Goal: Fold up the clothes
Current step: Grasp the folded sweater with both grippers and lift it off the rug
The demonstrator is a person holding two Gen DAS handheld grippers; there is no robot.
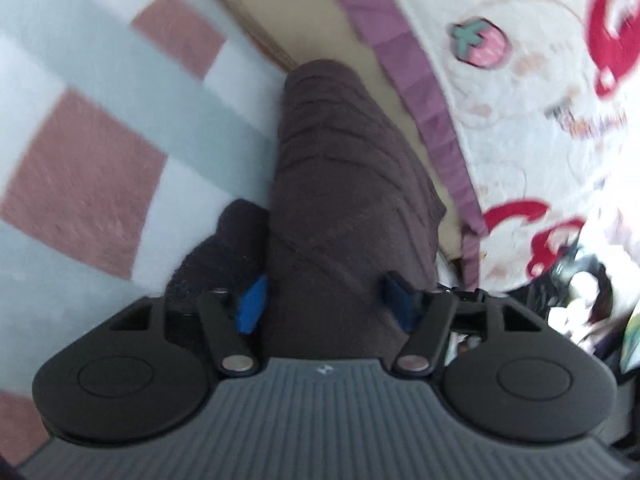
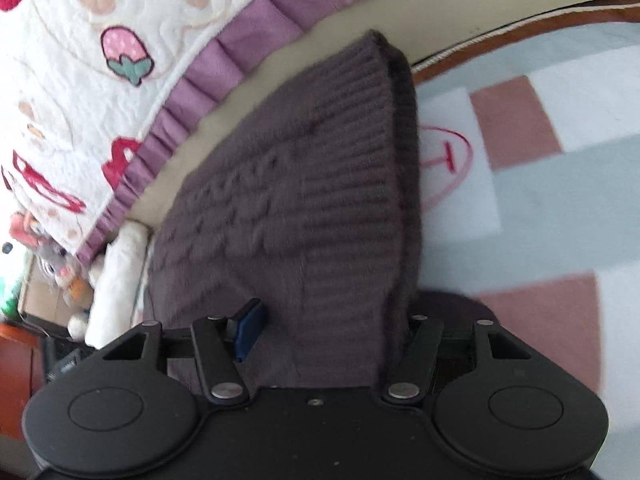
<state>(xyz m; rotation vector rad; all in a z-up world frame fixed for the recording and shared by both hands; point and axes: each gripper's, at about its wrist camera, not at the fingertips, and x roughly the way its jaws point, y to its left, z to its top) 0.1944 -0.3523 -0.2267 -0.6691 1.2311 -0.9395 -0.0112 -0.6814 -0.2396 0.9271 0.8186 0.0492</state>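
Biggest thing is the checked blanket [image 1: 100,152], pale blue/white w/ dusty pink squares, filling the left wrist view from 7 to 11 o'clock; in the right wrist view it sits at 2 to 4 o'clock, w/ a red circled mark on it just beside the knit. Next, white quilt [image 2: 80,40] w/ strawberry print, red shapes and a purple ruffle edge, at 10 o'clock in the right view, 1 to 3 o'clock in the left. A beige strip of sheet [image 1: 304,20] runs btwn quilt and blanket.

Dark brown cable-knit sweater [image 1: 340,184] lies folded on that strip and over the blanket's edge, running from centre up to 12 o'clock in both views; ribbed hem shows in the right view.

Left gripper [image 1: 326,300]: jaws spread, blue pads either side of the knit w/ a gap, not pinching. Right gripper [image 2: 328,328]: jaws also apart, knit btwn them; only the 9 o'clock pad shows, the other is hidden by fabric, no squeeze visible.

Small plush toys [image 2: 60,268] at 8 o'clock in the right view, blurred
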